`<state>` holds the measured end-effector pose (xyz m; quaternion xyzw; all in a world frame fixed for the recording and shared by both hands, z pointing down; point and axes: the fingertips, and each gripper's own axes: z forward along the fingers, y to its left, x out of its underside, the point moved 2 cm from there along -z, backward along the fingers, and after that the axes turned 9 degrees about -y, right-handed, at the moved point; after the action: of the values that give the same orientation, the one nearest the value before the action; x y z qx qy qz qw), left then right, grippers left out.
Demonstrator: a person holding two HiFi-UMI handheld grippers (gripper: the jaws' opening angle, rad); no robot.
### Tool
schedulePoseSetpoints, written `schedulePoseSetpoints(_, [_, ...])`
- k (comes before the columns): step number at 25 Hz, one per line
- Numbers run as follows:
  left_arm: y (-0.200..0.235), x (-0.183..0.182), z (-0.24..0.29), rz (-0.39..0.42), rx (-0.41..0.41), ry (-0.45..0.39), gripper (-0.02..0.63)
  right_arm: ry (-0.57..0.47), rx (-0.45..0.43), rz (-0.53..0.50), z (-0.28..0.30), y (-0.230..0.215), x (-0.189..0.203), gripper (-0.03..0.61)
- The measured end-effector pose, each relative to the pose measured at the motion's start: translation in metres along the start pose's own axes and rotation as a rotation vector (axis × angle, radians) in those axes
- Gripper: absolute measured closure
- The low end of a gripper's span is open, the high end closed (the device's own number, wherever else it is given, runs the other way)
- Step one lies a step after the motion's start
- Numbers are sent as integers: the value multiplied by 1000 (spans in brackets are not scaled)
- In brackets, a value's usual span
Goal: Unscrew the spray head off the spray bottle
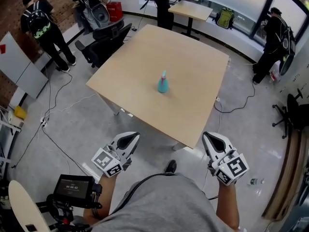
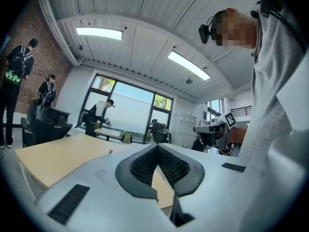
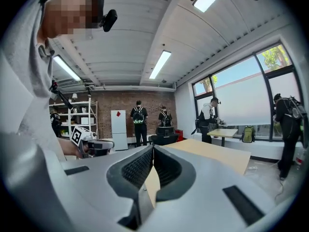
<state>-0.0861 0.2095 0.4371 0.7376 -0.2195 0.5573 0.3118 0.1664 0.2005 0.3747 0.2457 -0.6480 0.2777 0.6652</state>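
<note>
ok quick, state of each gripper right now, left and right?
Left gripper: closed, nothing between the jaws.
Right gripper: closed, nothing between the jaws.

The spray bottle (image 1: pixel 163 82) stands near the middle of the table (image 1: pixel 193 105). The left gripper (image 1: pixel 131 138) and the right gripper (image 1: pixel 208 138) are before its near edge, well apart from the spray bottle. A chair (image 1: pixel 108 40) stands behind the table's left corner.

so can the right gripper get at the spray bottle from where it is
Probably yes. The spray bottle stands alone on the table, nothing around it, so the way looks free. But the right gripper is shut and held short of the near edge, so it must open and reach well forward.
</note>
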Motion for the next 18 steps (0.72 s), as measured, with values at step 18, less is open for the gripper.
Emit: schedulePoseSetpoints(18, [105, 58, 167, -8, -9, 37, 607, 50, -8, 23, 75, -143, 0, 572])
